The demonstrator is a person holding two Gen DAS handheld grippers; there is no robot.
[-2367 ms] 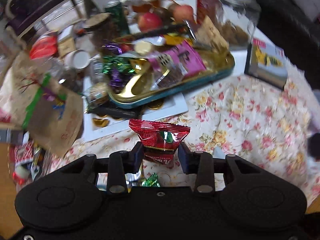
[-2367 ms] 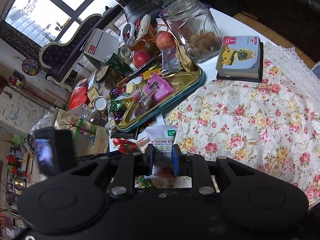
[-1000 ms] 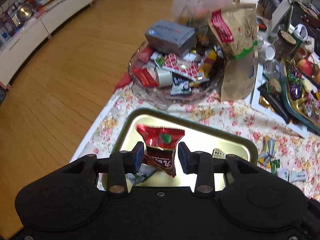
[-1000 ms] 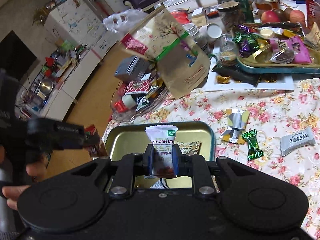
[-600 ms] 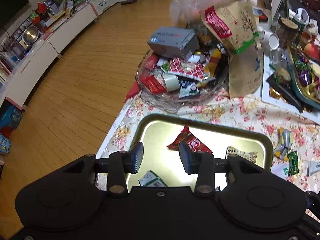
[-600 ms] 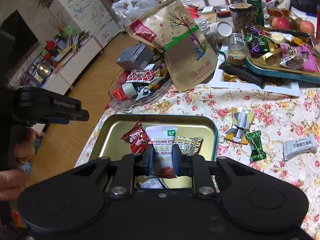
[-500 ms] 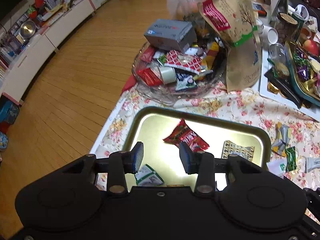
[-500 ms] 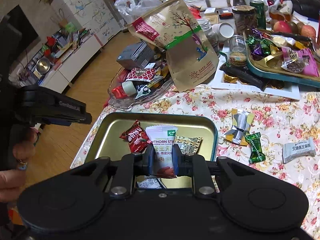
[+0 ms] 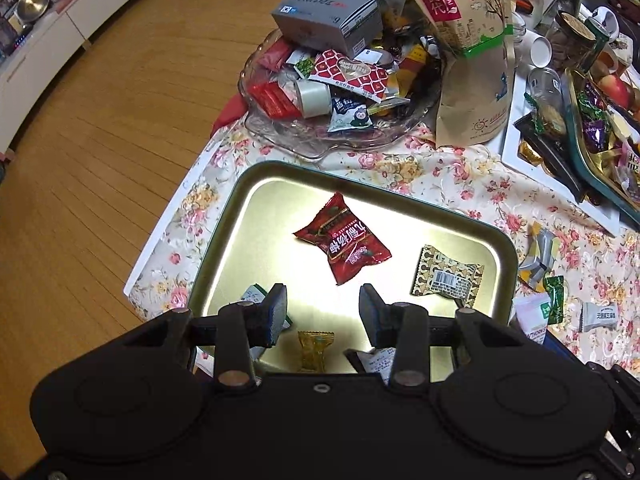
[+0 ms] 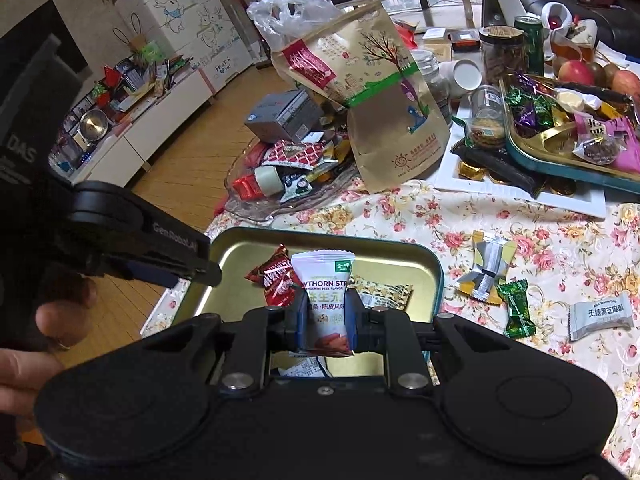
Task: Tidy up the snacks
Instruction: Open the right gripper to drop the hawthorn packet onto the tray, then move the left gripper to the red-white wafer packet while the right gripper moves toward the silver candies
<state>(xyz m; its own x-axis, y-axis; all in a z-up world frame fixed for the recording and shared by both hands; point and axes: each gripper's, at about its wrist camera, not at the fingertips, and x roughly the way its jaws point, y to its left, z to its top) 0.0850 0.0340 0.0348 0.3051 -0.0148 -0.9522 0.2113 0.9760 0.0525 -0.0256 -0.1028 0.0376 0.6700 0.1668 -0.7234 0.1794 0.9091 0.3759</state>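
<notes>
A gold metal tray [image 9: 224, 216] [image 10: 432, 268] lies on the floral cloth at the table's near corner. On it rest a red snack packet [image 9: 344, 240] [image 10: 272, 276], a brown patterned packet [image 9: 448, 276] [image 10: 384, 292] and a small gold candy [image 9: 314, 350]. My left gripper [image 9: 322, 314] hangs open just above the tray, nothing between its pads. My right gripper [image 10: 323, 320] is shut on a white hawthorn snack packet [image 10: 324, 280], held upright over the tray's near side. The left gripper [image 10: 200, 268] shows at the tray's left edge in the right wrist view.
A glass dish [image 9: 280, 132] piled with snacks and a grey box [image 9: 328, 16] stands beyond the tray, beside a tall brown paper bag [image 10: 380, 92]. Loose candies [image 10: 516, 308] and a grey packet [image 10: 600, 316] lie on the cloth to the right. A second full tray [image 10: 568, 160] is at far right.
My left gripper opened and the red packet dropped onto the tray, where it now lies flat. The right gripper drifted a little over the tray, still gripping the white packet.
</notes>
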